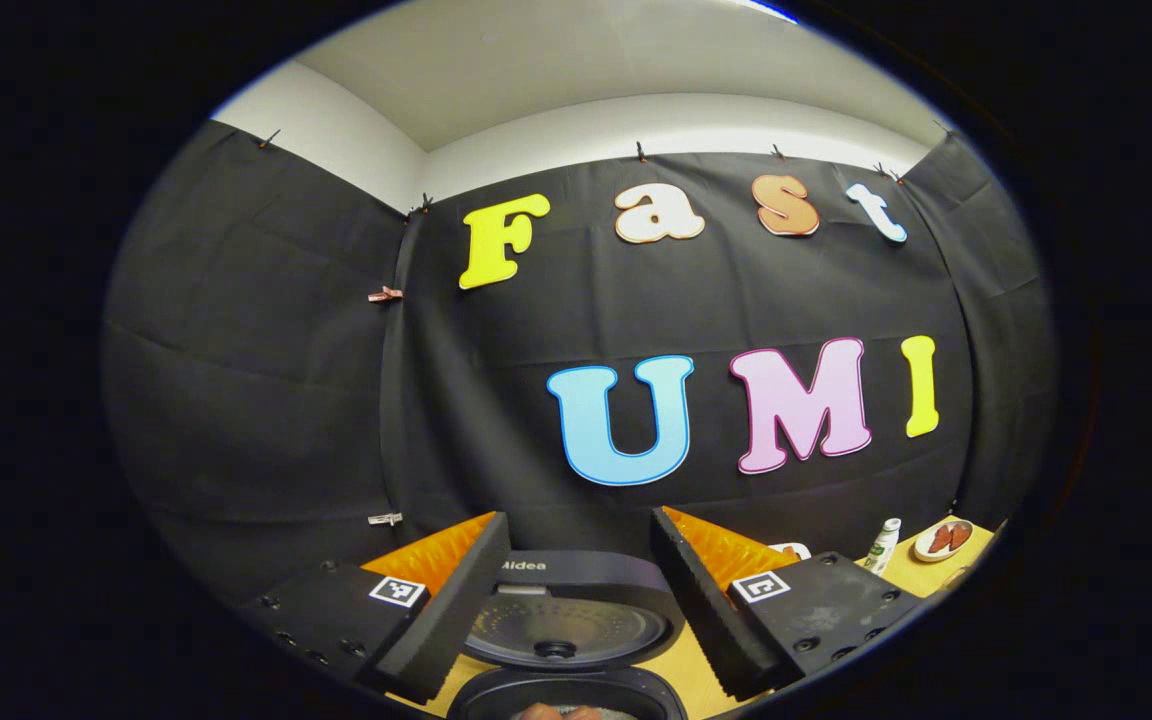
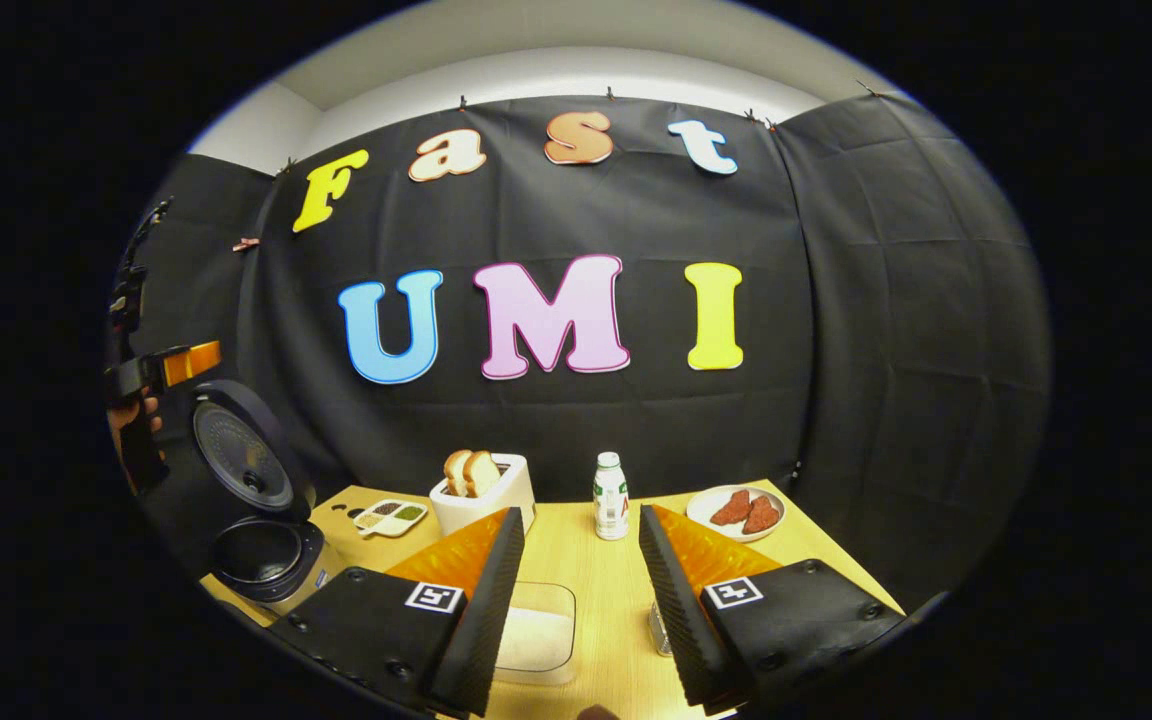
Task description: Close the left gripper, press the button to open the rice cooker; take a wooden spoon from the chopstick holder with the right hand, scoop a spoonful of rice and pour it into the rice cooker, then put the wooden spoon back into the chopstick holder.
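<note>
Rice cooker [image 2: 261,520] is at the far left edge of my bench [image 2: 596,590], lid flipped up and the dark pot showing. My left tool [image 1: 576,610] hangs right over it, spread wide, gripping nothing. My right tool [image 2: 576,610] is open too, with the clear tub of rice [image 2: 534,635] sitting between its fingers. Behind that I've got a toaster [image 2: 481,495] with bread, a small bottle [image 2: 611,510], and a plate [image 2: 736,512] of reddish food.
</note>
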The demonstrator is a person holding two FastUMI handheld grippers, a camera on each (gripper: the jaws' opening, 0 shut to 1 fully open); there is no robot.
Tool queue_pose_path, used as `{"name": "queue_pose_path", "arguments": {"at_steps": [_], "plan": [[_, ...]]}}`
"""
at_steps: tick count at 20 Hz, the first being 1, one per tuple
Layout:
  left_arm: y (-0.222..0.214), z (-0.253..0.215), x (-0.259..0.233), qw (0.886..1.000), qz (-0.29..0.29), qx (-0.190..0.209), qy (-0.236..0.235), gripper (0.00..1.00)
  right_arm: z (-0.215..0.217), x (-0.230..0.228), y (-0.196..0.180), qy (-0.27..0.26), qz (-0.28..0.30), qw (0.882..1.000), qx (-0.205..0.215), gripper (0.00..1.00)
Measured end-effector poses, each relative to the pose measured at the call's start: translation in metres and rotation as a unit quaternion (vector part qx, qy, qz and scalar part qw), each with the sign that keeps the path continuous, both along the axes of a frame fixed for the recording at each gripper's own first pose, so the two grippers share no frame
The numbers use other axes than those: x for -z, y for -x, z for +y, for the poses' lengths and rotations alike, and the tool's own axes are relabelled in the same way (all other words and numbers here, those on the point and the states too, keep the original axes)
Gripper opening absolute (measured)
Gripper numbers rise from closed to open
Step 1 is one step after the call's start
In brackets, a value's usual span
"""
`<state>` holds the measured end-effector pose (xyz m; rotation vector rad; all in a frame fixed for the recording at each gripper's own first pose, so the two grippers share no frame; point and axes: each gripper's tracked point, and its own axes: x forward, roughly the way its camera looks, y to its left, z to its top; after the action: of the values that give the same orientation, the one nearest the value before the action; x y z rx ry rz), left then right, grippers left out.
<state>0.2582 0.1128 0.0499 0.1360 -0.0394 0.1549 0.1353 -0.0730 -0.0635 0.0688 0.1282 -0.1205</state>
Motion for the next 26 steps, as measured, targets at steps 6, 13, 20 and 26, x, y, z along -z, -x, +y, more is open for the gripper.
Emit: {"name": "queue_pose_path", "arguments": {"at_steps": [6,13,20,26], "plan": [[-0.039,0.015,0.017,0.999,0.033,0.001,0.009,0.95,0.023,-0.003,0.012,0.03,0.004,1.0,-0.007,0.81],[-0.044,0.018,0.034,0.998,0.065,-0.004,0.022,0.99,0.036,-0.01,0.016,0.034,0.0,0.999,-0.005,0.82],[-0.015,0.012,0.044,0.998,0.067,-0.011,-0.008,1.0,0.05,-0.018,0.02,0.036,-0.007,0.999,-0.026,0.81],[0.041,0.004,0.062,0.997,0.068,-0.02,0.033,0.99,0.059,-0.013,0.026,0.028,0.0,0.999,-0.041,0.82]]}}
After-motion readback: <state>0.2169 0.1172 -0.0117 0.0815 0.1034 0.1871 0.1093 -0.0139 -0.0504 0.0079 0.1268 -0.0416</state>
